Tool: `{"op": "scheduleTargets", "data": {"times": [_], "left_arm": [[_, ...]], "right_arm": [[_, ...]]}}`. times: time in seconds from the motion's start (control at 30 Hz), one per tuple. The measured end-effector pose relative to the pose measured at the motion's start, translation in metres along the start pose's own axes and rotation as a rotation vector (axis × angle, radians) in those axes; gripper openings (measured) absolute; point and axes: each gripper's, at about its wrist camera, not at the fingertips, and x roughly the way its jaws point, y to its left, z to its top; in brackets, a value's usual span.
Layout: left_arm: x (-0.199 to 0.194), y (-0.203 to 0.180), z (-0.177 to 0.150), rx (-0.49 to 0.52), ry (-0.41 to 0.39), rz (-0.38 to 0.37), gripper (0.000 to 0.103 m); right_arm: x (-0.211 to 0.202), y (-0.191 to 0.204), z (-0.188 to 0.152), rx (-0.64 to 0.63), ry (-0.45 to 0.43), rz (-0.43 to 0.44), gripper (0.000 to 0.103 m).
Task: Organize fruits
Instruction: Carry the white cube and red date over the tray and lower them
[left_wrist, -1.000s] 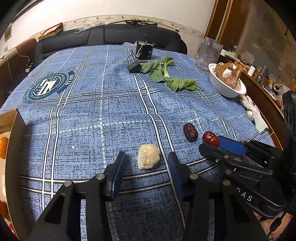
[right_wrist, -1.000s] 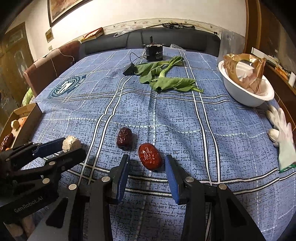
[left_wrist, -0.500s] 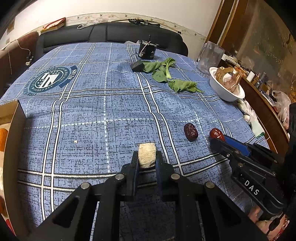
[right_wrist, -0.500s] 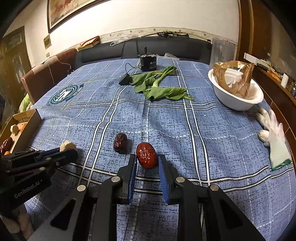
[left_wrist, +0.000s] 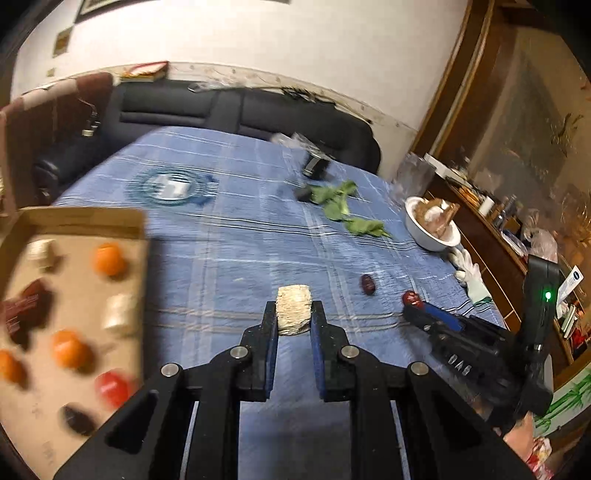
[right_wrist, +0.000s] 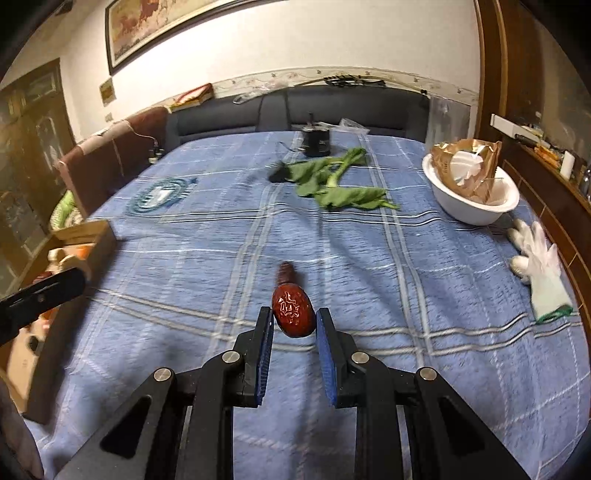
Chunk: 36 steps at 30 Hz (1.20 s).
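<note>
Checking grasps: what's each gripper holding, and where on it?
Left gripper: pale fibrous lump, clamped across its sides. Right gripper: red date, pinched across its middle.

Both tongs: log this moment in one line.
left tongs: shut on pale lump | right tongs: shut on red date | dark date: on cloth | box: left

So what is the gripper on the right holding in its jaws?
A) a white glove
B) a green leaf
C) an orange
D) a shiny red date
D: the right gripper has its jaws pressed on a wrinkly red date, held above the blue tablecloth. The leaves and the white glove lie on the cloth, away from the jaws.
</note>
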Motion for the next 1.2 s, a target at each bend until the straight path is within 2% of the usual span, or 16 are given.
{"op": "scheduleTargets", "data": {"times": [0.17,0.37,0.43,0.53,0.7,0.77,0.9,1.2], "left_arm": [[-0.053,0.060,-0.018,-0.078,-0.018,0.141,0.016],[-0.090,0.130,-0.040,-0.161,0.009,0.332,0.016],[-0.094,0.149,-0.048,-0.194,0.028,0.365,0.016],[-0.093,0.163,-0.057,-0.215,0.058,0.370,0.016],[-0.084,0.164,-0.063,-0.178,0.088,0.390,0.016],[-0.077,0.168,-0.065,-0.174,0.106,0.400,0.016],[-0.074,0.173,-0.068,-0.179,0.108,0.392,0.017],[-0.079,0.180,-0.069,-0.221,0.086,0.350,0.020]], "right_arm": [[-0.020,0.027,-0.006,0.009,0.004,0.092,0.026],[-0.036,0.084,-0.007,-0.038,0.023,0.246,0.026],[-0.037,0.107,-0.008,-0.065,0.041,0.293,0.026],[-0.035,0.144,-0.012,-0.104,0.078,0.373,0.026],[-0.027,0.204,-0.024,-0.167,0.155,0.497,0.027],[-0.022,0.223,-0.028,-0.194,0.181,0.521,0.027],[-0.014,0.257,-0.043,-0.258,0.231,0.539,0.027],[0.001,0.284,-0.062,-0.342,0.273,0.508,0.027]]}}
